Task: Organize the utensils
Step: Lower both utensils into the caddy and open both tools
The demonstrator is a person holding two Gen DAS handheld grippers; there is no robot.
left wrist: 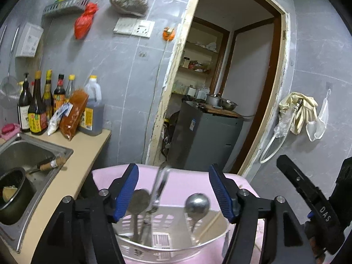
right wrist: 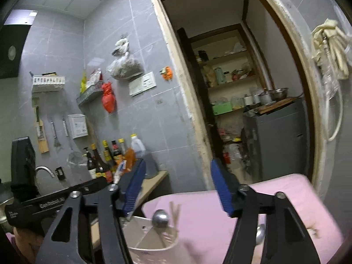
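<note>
utensils stand handle-down in a white slotted holder (left wrist: pixel 167 244) that sits on a pink surface (left wrist: pixel 189 182), right of the beige counter (left wrist: pixel 72 176); in the left wrist view a flat-bowled spoon (left wrist: pixel 138 200) leans at the holder's left, a blurred metal utensil (left wrist: pixel 159 187) rises just beside it, a round steel ladle (left wrist: pixel 197 203) stands at the right, and a pale chopstick (left wrist: pixel 211 222) slants under the ladle; the left gripper (left wrist: pixel 173 189) hangs just above the holder with its blue fingers (left wrist: pixel 127 193) spread wide and nothing between them; the blurred utensil lies in the gap, touching neither pad as far as can be told; the right gripper (right wrist: pixel 178 189) also has its fingers (right wrist: pixel 222 189) released and apart, grasping nothing, above and near the same holder (right wrist: pixel 151 239), where the ladle's round bowl (right wrist: pixel 161 218) and wooden chopsticks (right wrist: pixel 176 213) show; another spoon (right wrist: pixel 260 234) lies on the pink surface to the right, partly hidden behind the gripper frame; far left on the counter stand sauce bottles (left wrist: pixel 37 107) against the grey tiled wall, with a steel sink (left wrist: pixel 26 154) near them holding a dark pot (left wrist: pixel 13 195).
</note>
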